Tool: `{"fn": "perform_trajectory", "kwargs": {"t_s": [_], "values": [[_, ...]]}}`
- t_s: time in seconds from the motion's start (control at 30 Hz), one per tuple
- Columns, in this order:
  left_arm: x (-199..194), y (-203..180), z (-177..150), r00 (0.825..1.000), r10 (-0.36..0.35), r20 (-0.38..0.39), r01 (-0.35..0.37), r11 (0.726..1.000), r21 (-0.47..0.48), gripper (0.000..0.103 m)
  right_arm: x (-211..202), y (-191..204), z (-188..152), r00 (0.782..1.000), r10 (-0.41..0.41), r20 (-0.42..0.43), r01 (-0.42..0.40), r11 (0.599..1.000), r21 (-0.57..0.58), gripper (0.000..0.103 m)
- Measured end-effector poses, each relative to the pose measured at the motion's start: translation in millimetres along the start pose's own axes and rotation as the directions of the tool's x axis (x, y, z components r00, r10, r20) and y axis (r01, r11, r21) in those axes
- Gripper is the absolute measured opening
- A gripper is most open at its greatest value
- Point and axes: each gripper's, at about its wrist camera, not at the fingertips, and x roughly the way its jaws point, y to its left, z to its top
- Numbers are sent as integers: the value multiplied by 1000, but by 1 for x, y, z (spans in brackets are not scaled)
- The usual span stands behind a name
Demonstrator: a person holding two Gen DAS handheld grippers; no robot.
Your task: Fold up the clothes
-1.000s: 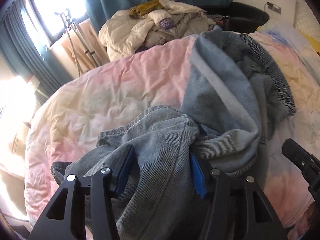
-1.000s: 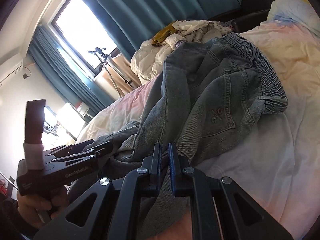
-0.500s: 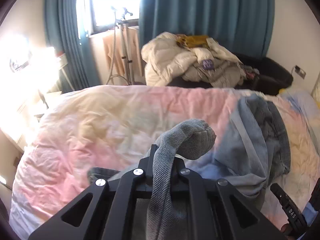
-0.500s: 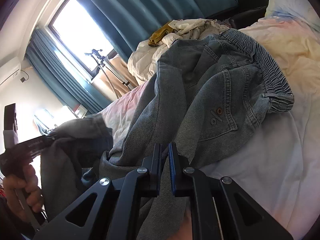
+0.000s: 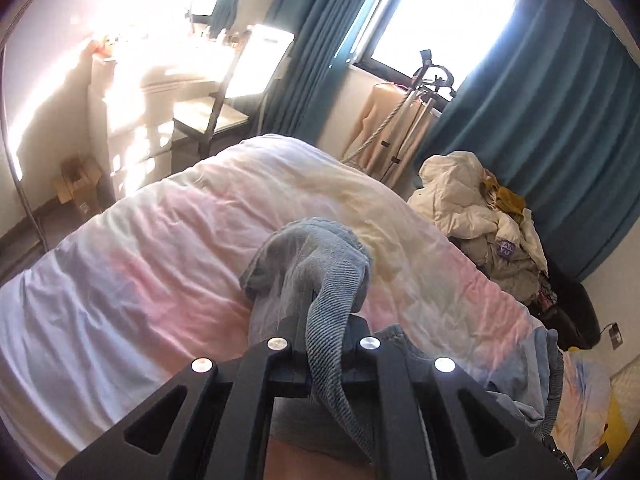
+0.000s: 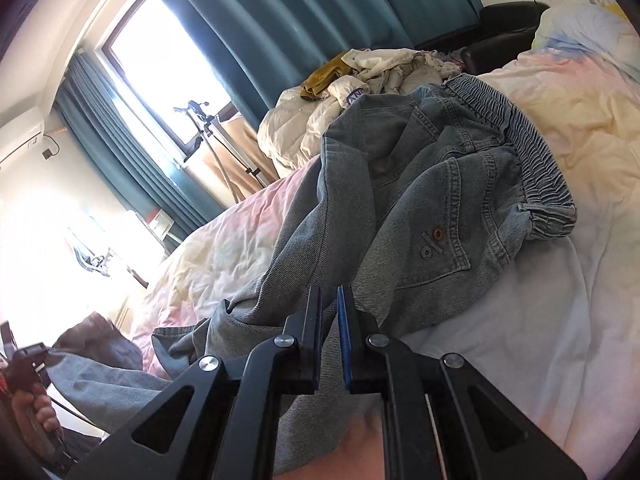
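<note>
A pair of grey-blue jeans (image 6: 420, 200) lies crumpled on the bed, its elastic waistband (image 6: 532, 148) at the far right. My right gripper (image 6: 330, 312) is shut on a fold of the jeans' leg near the bed's front. My left gripper (image 5: 326, 332) is shut on the other leg's end (image 5: 316, 260), which bunches over its fingers above the quilt. In the right wrist view the left gripper (image 6: 24, 360) shows at the far left, held by a hand (image 6: 34, 408), with the denim stretching from it.
The bed carries a pink, yellow and white quilt (image 5: 160, 248). A heap of pale clothes (image 5: 480, 216) lies on a dark sofa beyond it. Teal curtains (image 5: 560, 120), a steamer stand (image 5: 424, 92), a chair (image 5: 224, 104) and a desk stand by the window.
My left gripper closed on the jeans' leg end, then swung left and rolled, pulling the denim out over the quilt. The right gripper held still on its fold.
</note>
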Motion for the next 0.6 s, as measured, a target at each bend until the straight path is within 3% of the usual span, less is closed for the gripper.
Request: {"fn": "perform_trajectory", "kwargs": {"t_s": [0.13, 0.27, 0.33, 0.37, 0.53, 0.6], "values": [[24, 34, -16, 997, -13, -72, 4, 993, -116, 7, -12, -27, 19, 1000, -22, 8, 21, 993, 112, 8], [28, 33, -19, 998, -22, -64, 15, 995, -102, 7, -9, -72, 43, 998, -53, -23, 57, 956, 289, 11], [31, 31, -19, 998, -14, -56, 10, 997, -79, 7, 0, -96, 50, 997, -65, -42, 76, 928, 366, 46], [33, 30, -19, 999, -8, -54, 5, 998, -69, 7, 5, -108, 52, 997, -65, -48, 79, 913, 401, 52], [45, 43, -16, 997, -20, -78, 10, 992, -126, 7, 44, -166, 42, 996, 52, -73, 6, 775, 632, 56], [49, 48, -16, 996, -28, -84, 15, 988, -155, 7, 55, -176, 44, 996, 37, -84, 25, 768, 640, 56]]}}
